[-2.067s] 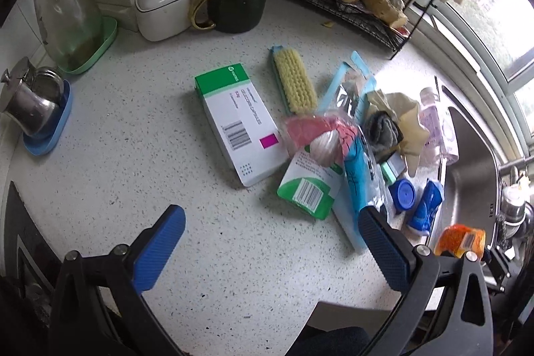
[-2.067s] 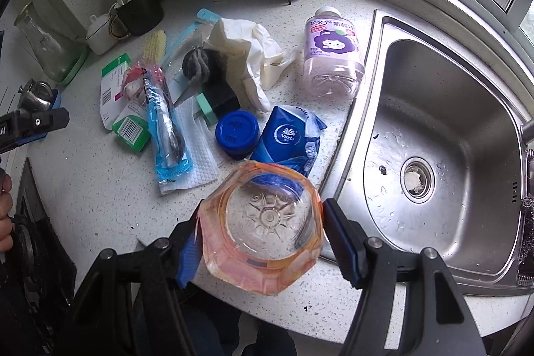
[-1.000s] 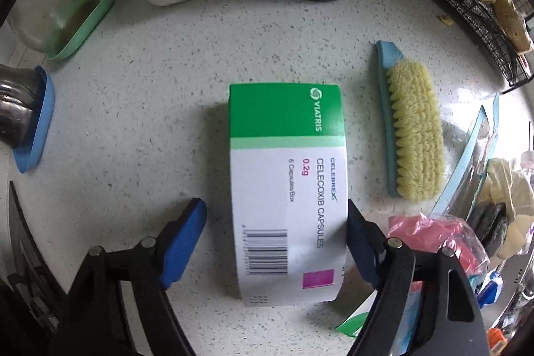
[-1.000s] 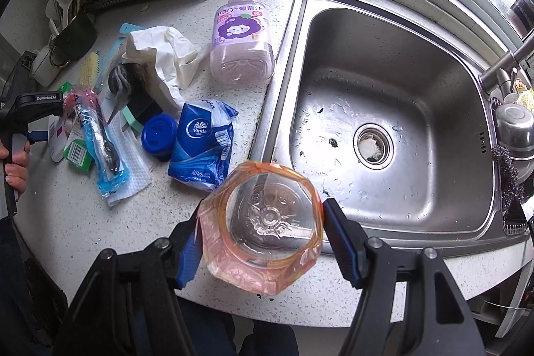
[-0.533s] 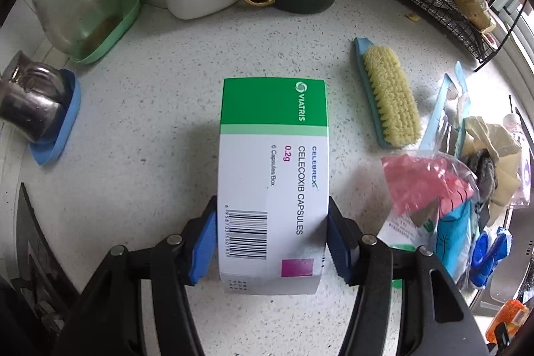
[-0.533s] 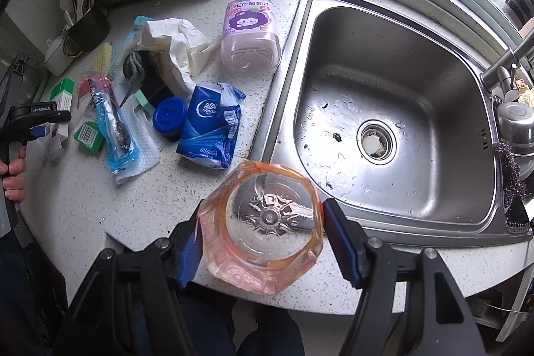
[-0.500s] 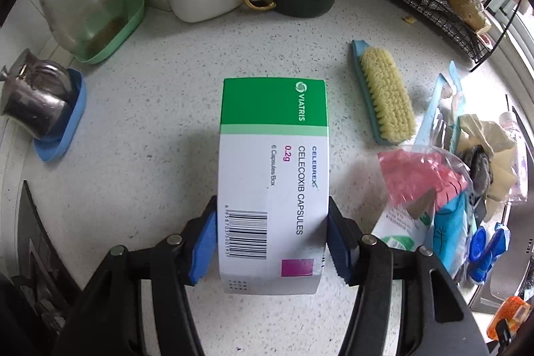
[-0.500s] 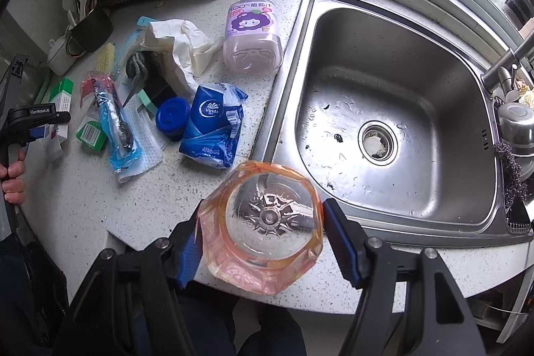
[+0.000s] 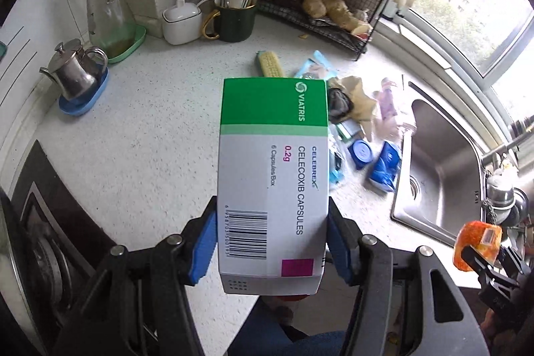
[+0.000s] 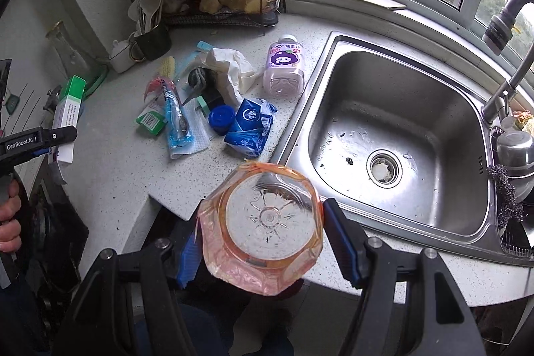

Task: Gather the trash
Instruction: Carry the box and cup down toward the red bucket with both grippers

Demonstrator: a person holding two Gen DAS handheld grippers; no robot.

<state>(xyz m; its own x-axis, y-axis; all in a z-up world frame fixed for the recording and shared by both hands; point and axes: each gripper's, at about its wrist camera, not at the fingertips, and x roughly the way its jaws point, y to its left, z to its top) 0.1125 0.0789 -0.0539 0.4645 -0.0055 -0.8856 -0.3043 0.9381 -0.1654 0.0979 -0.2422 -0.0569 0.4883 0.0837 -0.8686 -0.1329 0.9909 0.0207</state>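
Two claws each hold one piece of trash, up above the speckled white counter (image 10: 110, 169). The left gripper (image 9: 272, 242) has its blue pads squeezed on the long sides of the green and white cardboard medicine box (image 9: 272, 175), near the barcode end. That box looks light and stiff, but thin card can dent, so a gentle squeeze on its flat sides seems best.

The right gripper (image 10: 263, 249) is about half open around the clear plastic bottle with an orange wrapper (image 10: 262, 226), pads pressed on both sides. It looks empty, light, smooth and a bit slippery, so it may squash or slide.

More trash lies at about 11 o'clock in the right view, beside the steel sink (image 10: 393, 135): a blue tissue pack (image 10: 250, 125), a blue round lid (image 10: 221, 119) and a pale purple plastic bottle (image 10: 283, 69).
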